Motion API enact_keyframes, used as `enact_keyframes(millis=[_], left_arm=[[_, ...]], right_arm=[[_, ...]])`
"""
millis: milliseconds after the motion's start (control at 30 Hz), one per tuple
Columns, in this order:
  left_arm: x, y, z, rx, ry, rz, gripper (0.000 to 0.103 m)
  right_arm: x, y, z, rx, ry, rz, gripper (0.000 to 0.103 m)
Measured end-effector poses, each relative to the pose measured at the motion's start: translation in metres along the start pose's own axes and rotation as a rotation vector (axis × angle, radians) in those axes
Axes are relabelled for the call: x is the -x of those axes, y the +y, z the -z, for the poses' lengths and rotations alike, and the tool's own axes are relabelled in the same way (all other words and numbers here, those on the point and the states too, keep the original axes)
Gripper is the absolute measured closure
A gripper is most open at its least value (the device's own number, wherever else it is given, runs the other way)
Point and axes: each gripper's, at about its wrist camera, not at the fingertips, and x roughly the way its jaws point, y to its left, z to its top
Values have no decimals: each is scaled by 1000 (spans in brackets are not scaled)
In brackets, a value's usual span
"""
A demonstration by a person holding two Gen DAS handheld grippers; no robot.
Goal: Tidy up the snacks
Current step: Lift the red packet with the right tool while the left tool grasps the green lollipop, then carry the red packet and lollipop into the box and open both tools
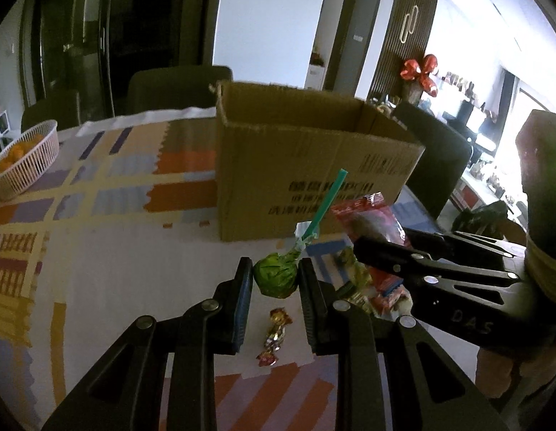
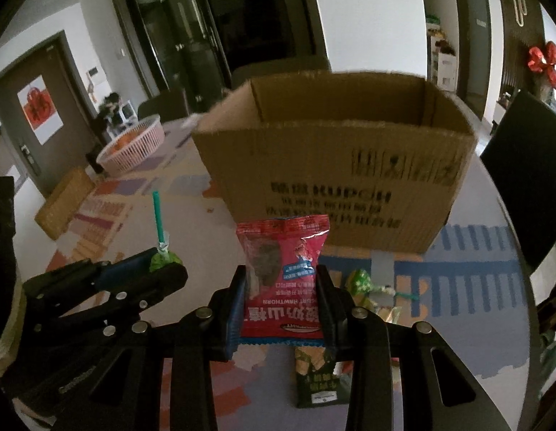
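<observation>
**Both grippers loaded before the open carton**

Patterned tablecloth (image 1: 109, 251) covers the table; dark chairs and doors stand behind. Cardboard box (image 2: 331, 179), top open, stands at 12 o'clock of both grippers. White basket (image 1: 26, 165) of oranges sits at 10 o'clock, well apart. Right gripper (image 2: 283, 298) clamps a red snack packet (image 2: 283, 276) upright. Left gripper (image 1: 276, 280) holds a green lollipop (image 1: 276, 276) by its wrapped head, stick tilted toward 1 o'clock. Gold-wrapped candy (image 1: 276, 334) lies below it on the cloth.

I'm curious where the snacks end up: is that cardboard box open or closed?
Open. The box has no flaps over its top, and its inner walls show in both views. Its floor is hidden, so its contents cannot be told.
</observation>
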Motion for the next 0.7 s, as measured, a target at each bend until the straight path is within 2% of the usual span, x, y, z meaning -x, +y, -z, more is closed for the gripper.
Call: enact_keyframes(millis=[700], left_arm=[[37,-24,-82,-50,-202,-12,77]], right_arm=[[70,-10,-64,0,-244,40,66]])
